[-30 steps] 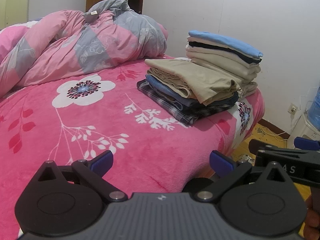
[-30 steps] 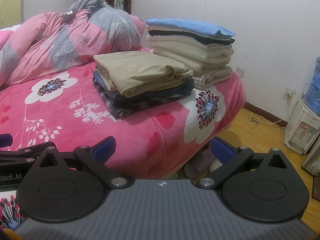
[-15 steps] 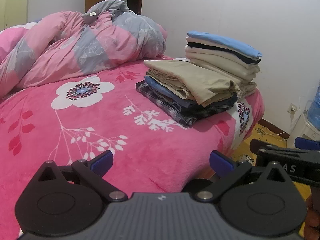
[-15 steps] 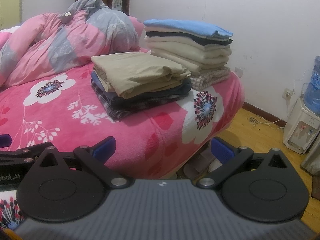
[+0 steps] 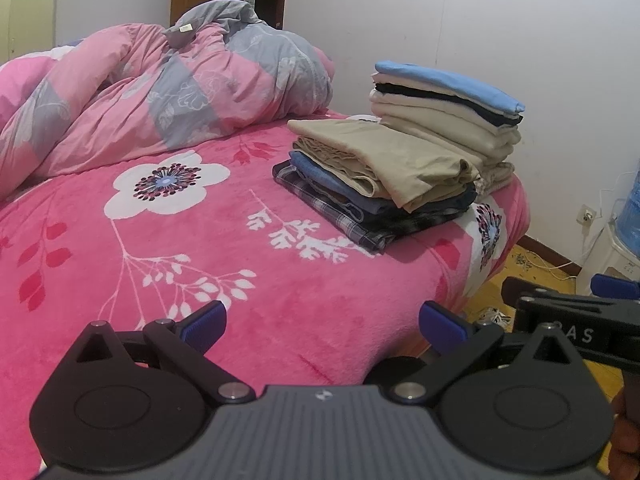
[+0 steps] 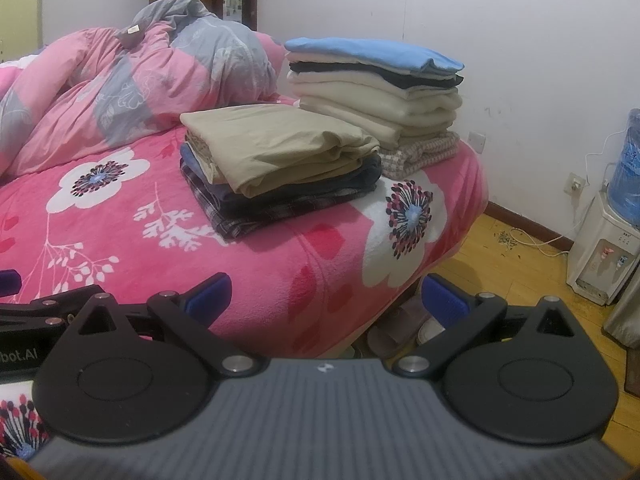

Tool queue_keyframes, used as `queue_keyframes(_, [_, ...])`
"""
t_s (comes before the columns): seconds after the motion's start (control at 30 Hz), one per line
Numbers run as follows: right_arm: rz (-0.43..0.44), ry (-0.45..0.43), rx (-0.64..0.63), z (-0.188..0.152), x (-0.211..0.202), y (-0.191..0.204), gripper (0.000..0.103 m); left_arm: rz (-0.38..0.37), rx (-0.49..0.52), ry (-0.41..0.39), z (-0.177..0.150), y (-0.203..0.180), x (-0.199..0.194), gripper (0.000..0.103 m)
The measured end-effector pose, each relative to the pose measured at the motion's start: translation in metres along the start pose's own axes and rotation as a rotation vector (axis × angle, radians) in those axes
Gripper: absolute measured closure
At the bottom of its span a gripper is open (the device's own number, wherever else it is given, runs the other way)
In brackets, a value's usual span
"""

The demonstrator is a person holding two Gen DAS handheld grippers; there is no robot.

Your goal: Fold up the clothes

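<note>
Two stacks of folded clothes rest at the far right corner of a pink flowered bed. The low stack has a tan garment on top of blue and plaid ones; in the right wrist view the low stack sits centre frame. Behind it rises a taller stack topped by a light blue piece, and the taller stack shows cream layers. My left gripper is open over the bed's near edge, holding nothing. My right gripper is open too, empty, near the bed's corner.
A rumpled pink and grey quilt fills the back of the bed. A water dispenser stands on the wooden floor at the right, by the white wall. Slippers lie under the bed's corner. The other gripper's body shows at right.
Both views have shifted only slightly; the stacks sit marginally lower and to the left in the right wrist view. Both grippers stay open and empty.
</note>
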State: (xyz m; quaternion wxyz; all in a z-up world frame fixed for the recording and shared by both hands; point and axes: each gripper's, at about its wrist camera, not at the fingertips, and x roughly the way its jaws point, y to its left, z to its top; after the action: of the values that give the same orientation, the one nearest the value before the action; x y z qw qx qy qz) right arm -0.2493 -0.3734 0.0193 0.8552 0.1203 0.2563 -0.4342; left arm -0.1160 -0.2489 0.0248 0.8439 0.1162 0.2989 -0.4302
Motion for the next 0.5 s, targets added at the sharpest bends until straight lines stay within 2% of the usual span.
queue_keyframes(0.5, [-0.004, 0.004, 0.003, -0.0016, -0.0004, -0.0007, 0.001, 0.001, 0.001, 0.000, -0.0011, -0.0003, -0.0001, 0.000])
